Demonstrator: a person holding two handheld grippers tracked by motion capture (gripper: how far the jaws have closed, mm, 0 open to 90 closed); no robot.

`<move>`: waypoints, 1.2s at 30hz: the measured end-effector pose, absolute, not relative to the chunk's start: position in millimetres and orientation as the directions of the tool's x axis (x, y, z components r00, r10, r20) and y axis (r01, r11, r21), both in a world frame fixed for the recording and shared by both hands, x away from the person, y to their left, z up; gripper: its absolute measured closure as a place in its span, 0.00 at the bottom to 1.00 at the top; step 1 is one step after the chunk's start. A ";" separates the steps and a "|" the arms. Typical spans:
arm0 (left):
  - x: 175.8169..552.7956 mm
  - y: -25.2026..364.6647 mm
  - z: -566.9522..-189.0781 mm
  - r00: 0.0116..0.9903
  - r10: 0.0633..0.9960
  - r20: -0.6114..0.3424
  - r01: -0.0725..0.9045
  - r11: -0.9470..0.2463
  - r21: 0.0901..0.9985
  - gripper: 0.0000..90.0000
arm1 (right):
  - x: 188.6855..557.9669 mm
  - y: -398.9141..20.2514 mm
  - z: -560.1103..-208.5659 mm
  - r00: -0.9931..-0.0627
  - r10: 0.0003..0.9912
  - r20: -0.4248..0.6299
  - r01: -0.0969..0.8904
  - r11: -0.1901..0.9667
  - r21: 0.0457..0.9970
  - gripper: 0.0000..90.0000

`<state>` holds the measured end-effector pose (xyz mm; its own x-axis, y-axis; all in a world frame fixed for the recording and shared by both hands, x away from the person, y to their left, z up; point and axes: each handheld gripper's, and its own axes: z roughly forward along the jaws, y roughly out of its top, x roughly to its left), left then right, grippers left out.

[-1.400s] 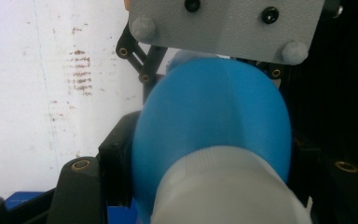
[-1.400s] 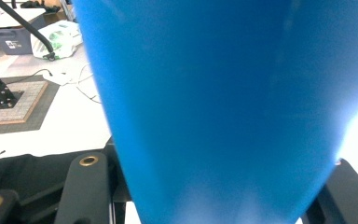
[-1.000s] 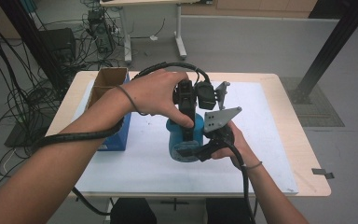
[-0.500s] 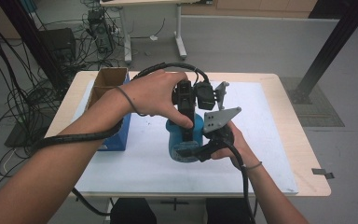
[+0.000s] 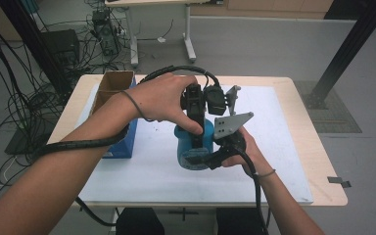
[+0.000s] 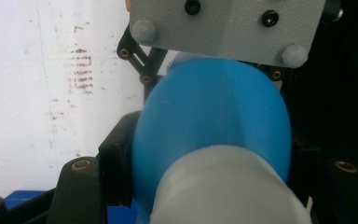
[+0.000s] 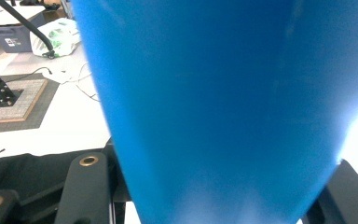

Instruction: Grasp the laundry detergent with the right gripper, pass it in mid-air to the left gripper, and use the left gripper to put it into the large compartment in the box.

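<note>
Blue bottle, white cap: left hand-held gripper clamps cap, right hand-held gripper clamps body.

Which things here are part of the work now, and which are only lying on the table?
In the job:
- blue bottle with its white cap
- left gripper, shut on the cap end
- right gripper, shut on the bottle's body

Lying about:
- open cardboard box at the table's left
- blue box beside it
- white mat
</note>
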<state>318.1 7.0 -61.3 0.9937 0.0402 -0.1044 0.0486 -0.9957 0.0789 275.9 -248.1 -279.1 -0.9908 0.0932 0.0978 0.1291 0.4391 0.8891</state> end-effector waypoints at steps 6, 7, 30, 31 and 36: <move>317.5 6.5 -61.4 0.994 0.042 -0.105 0.050 -0.996 0.075 0.41 | 275.1 -247.9 -278.5 -0.991 0.094 0.097 0.129 0.441 0.888 0.47; 317.4 6.6 -61.2 0.994 0.039 -0.102 0.047 -0.996 0.077 0.41 | 275.3 -247.9 -278.4 -0.991 0.093 0.097 0.128 0.442 0.888 0.47; 314.9 9.7 -58.2 0.995 0.039 -0.091 0.047 -0.994 0.094 0.42 | 276.4 -249.9 -282.7 -0.992 0.084 0.093 0.120 0.416 0.901 0.46; 314.5 10.4 -58.1 0.995 0.039 -0.090 0.048 -0.994 0.099 0.42 | 276.0 -250.4 -282.9 -0.992 0.086 0.091 0.119 0.414 0.902 0.46; 314.1 11.3 -56.5 0.995 0.043 -0.089 0.051 -0.994 0.100 0.42 | 275.5 -251.1 -282.6 -0.993 0.082 0.080 0.107 0.410 0.906 0.46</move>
<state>314.1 11.3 -56.5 0.9951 0.0425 -0.0894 0.0515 -0.9936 0.1002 275.5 -251.1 -282.6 -0.9934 0.0818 0.0800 0.1068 0.4101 0.9058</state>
